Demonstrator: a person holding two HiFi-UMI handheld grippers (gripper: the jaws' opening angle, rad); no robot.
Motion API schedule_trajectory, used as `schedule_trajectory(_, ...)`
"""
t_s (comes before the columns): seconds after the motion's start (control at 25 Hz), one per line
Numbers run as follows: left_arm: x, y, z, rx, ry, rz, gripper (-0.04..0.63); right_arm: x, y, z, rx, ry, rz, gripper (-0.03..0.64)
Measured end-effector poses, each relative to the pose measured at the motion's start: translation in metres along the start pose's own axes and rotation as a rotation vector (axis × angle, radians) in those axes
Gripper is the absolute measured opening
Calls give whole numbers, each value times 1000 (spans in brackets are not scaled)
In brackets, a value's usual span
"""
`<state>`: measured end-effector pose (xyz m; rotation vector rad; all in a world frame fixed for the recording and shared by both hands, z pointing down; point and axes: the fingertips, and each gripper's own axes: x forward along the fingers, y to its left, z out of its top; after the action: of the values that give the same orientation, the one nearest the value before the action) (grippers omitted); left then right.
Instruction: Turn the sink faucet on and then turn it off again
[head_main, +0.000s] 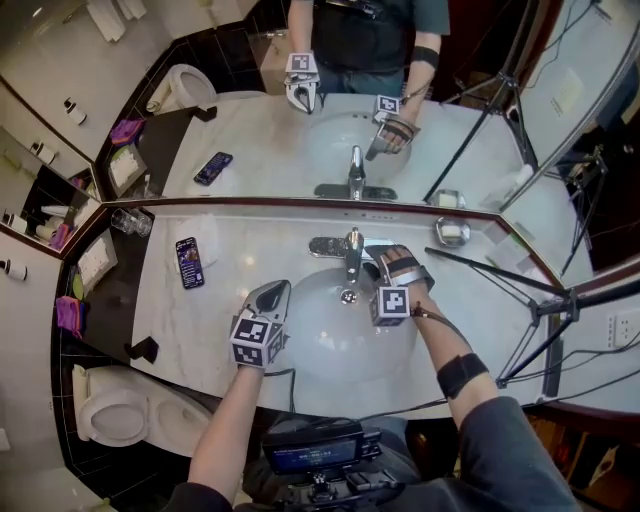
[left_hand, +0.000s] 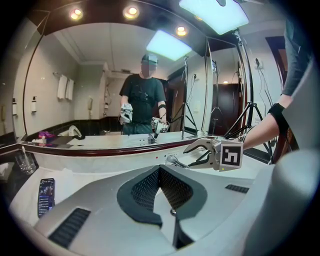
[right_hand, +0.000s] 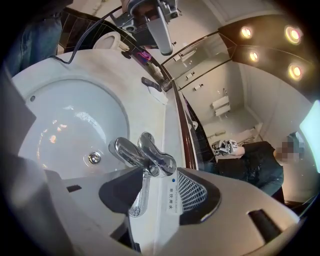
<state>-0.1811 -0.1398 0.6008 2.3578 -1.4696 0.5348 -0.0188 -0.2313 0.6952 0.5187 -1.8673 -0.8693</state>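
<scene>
The chrome faucet (head_main: 352, 258) stands at the back rim of the white sink (head_main: 322, 345). My right gripper (head_main: 380, 262) is at the faucet from the right. In the right gripper view, its jaws stand open (right_hand: 150, 196) either side of the faucet's column, below the lever (right_hand: 159, 156) and spout (right_hand: 124, 150), and neither pad presses on it. I see no water running into the basin (right_hand: 60, 125). My left gripper (head_main: 275, 291) hovers over the sink's left rim, shut and empty (left_hand: 160, 172). From its view the right gripper (left_hand: 196, 151) shows at the faucet (left_hand: 172, 160).
A phone (head_main: 189, 262) lies on the marble counter left of the sink, and a glass (head_main: 130, 222) stands in the far left corner. A soap dish (head_main: 452, 232) is at the back right. The mirror (head_main: 250, 130) rises behind the counter. Tripod legs (head_main: 540, 310) stand to the right, a toilet (head_main: 115, 412) to the left.
</scene>
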Motion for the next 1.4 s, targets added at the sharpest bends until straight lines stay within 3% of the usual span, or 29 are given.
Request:
schedule_trajectory(0.56,12,14,-15,-24,35,19,2,53,2,17,-58,-71,31,231)
schedule_trajectory(0.8,15,18,-24,-35,48,24,2,54,-3,20,111,-105,109,225)
schedule_trajectory(1.08,20,18,-24,-36,52,20,2,53,-5,22,131,-100,156,201)
schedule_trajectory(1.4,21,18,-23,-35,50,18,2,55,-8,20,240,-98,216,196)
